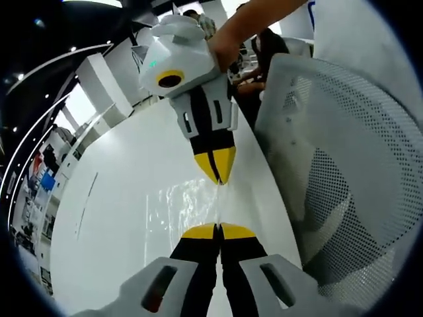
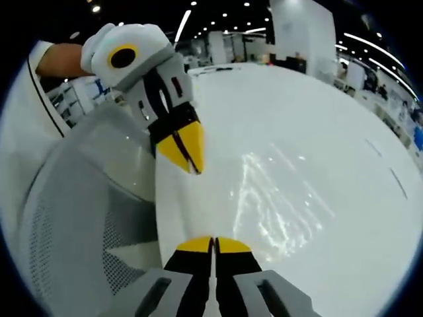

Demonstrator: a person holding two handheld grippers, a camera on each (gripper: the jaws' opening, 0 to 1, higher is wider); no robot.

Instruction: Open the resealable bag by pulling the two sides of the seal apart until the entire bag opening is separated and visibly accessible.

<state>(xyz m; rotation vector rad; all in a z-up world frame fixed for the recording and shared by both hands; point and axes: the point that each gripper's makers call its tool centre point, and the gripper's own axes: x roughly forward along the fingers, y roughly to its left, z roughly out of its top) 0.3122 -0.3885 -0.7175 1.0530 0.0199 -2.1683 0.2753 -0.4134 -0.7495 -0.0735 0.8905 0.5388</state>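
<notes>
A clear resealable bag (image 1: 188, 205) glints over the white table (image 1: 112, 198), stretched between the two grippers. In the left gripper view my left gripper (image 1: 217, 228) is shut on the bag's near edge. The right gripper (image 1: 219, 177) comes down from the top, held by a hand, and is shut on the far edge. In the right gripper view my right gripper (image 2: 213, 242) is shut at the bottom, and the bag (image 2: 274, 198) spreads to its right over the table (image 2: 317, 105). The left gripper (image 2: 192, 165) points down from the upper left with its jaws together.
A white mesh office chair (image 1: 344, 172) stands close against the table's edge, and in the right gripper view the chair (image 2: 73, 218) is on the left. A person's bare forearm (image 1: 258, 20) reaches in above. Desks and other people lie beyond the table's far side.
</notes>
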